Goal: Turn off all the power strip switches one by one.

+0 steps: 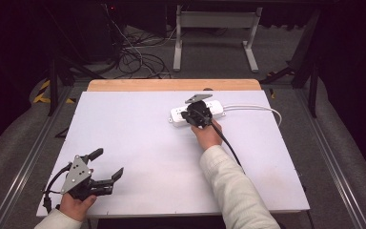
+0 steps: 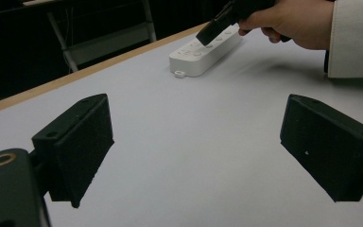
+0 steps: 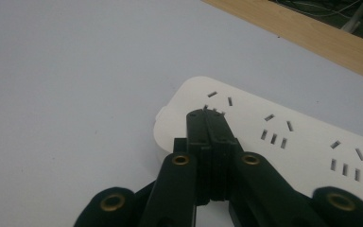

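Right gripper (image 3: 211, 113), jaws pressed together and empty, tips over the white power strip (image 3: 293, 142). Left gripper (image 1: 106, 164) sits wide open, near the table (image 1: 138, 143) edge.

I read the table (image 1: 138, 143) as evenly and brightly lit from overhead, while the surrounding floor falls off into near black. Shadows are soft and short; one lies under the sleeve (image 2: 354, 38) in the left gripper view. I see no hard glare. The high view is slightly soft; nearby jaws in both gripper views are dark, with little surface detail.
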{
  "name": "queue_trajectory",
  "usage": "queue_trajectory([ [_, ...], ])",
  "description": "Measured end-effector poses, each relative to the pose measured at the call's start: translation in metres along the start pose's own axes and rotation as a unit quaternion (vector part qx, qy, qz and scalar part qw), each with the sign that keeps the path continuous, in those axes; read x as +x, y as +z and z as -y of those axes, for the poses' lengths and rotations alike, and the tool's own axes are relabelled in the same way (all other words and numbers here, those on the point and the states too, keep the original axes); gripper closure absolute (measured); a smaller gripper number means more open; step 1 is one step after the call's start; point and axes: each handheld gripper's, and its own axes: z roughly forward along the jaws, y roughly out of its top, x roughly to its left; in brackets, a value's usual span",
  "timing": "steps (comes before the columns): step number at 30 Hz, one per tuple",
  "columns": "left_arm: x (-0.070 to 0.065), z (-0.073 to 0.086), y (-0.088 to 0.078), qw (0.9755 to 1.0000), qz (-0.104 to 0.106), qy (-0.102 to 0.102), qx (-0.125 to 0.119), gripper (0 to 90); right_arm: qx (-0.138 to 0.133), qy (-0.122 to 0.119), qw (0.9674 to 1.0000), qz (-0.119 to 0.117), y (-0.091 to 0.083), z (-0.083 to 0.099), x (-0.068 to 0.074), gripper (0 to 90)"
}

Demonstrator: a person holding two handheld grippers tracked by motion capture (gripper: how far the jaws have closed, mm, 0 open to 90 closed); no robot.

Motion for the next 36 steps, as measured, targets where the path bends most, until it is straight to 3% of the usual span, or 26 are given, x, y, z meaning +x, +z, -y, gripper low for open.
queue_trajectory([
  [22,0.000,0.000,0.001,1.0000,0.005,-0.003,0.007,11.2,-0.004,0.004,1.0000,0.000,0.016,0.004,-0.001,90.0],
  [27,0.000,0.000,0.001,0.9999,0.005,0.001,0.009,11.2,-0.007,0.031,0.9994,-0.010,0.018,0.007,-0.004,90.0],
  [36,0.000,0.000,0.001,0.9999,0.006,0.001,0.008,11.2,-0.004,0.011,0.9999,0.000,0.018,0.006,0.000,90.0],
])
